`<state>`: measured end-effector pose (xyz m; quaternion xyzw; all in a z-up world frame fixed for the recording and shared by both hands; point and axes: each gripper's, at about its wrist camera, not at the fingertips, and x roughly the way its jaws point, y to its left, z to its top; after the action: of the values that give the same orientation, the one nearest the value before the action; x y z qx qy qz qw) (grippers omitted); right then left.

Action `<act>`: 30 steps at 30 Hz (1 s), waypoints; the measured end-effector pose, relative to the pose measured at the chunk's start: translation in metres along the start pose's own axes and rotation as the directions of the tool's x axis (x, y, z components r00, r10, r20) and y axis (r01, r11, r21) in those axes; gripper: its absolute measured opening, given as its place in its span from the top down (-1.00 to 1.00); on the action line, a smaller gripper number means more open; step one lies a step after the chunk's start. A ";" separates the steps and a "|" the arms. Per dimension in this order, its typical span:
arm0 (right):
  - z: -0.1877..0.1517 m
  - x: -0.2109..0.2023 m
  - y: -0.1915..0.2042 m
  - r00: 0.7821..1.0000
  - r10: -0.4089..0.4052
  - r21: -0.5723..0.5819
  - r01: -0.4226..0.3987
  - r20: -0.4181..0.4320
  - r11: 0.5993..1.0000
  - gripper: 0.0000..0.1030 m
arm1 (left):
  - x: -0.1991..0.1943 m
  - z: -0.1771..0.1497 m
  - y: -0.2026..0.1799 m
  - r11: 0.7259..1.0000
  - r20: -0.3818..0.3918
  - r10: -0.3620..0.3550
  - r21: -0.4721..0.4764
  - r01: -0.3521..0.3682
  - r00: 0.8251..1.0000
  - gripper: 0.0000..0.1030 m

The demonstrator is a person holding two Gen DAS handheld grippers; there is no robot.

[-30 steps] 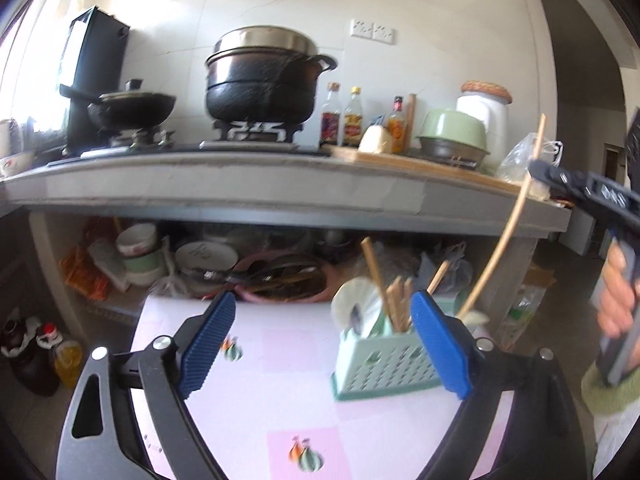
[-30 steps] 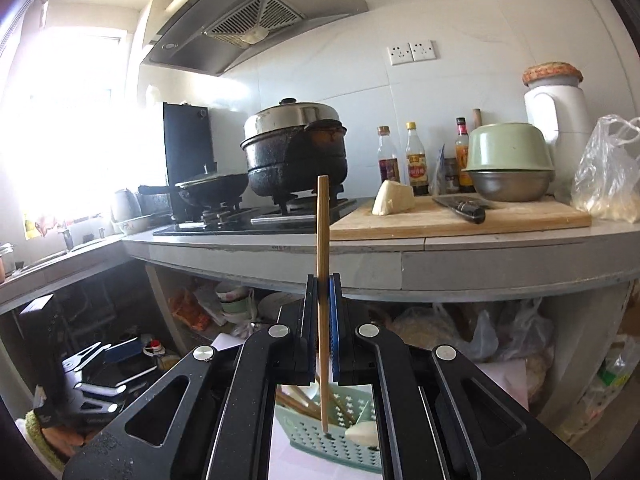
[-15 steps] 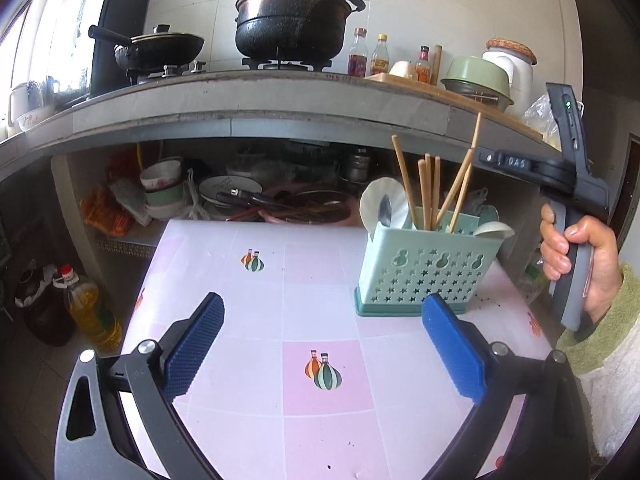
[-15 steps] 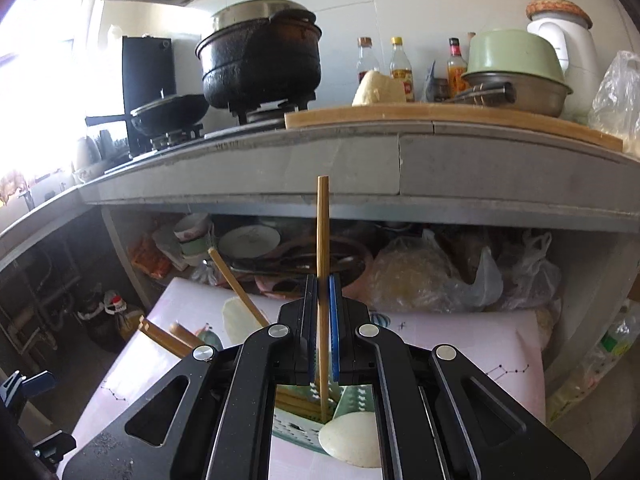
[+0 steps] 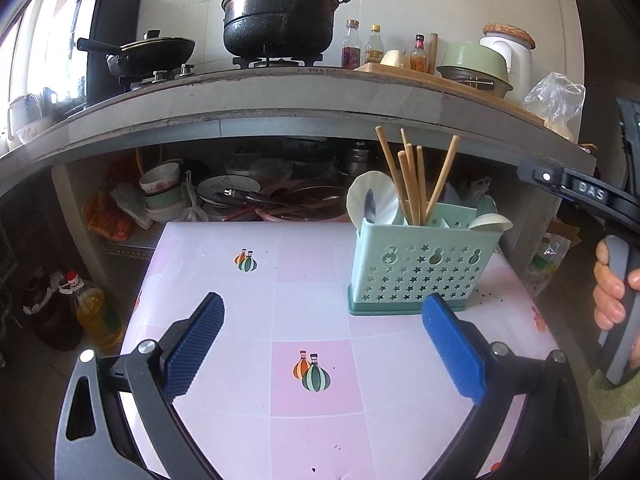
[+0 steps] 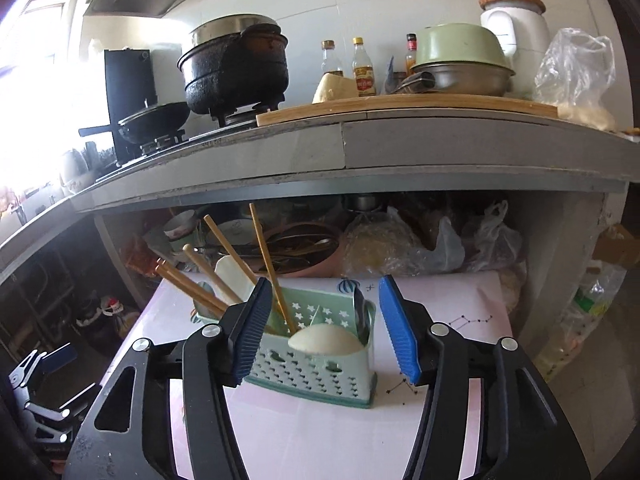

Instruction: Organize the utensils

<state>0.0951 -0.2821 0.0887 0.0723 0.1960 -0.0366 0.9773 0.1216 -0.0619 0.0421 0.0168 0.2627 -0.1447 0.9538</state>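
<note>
mint green caddy (image 5: 424, 264) with star cutouts, standing on the pink checked desk (image 5: 256, 292), holding wooden chopsticks (image 5: 416, 184) upright and white spoons (image 5: 370, 200). left gripper (image 5: 322, 338) wide open, empty, low over the desk, well short of the caddy. right gripper (image 6: 320, 324) spread open just above the caddy, empty. only the left view shows the right hand (image 5: 612, 292); only the right view shows the caddy's inner dividers.
</note>
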 end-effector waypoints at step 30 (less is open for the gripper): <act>-0.078 -0.038 0.026 0.934 -0.321 -0.016 0.323 -0.156 0.946 -0.70 | 0.011 -0.009 -0.016 0.973 -0.129 0.230 0.032 -0.228 0.965 -0.89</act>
<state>0.0337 -0.2430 0.0356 0.0466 0.2813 -0.1911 0.9392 0.1209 -0.0793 0.0294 0.0648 0.3199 -0.0345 0.9446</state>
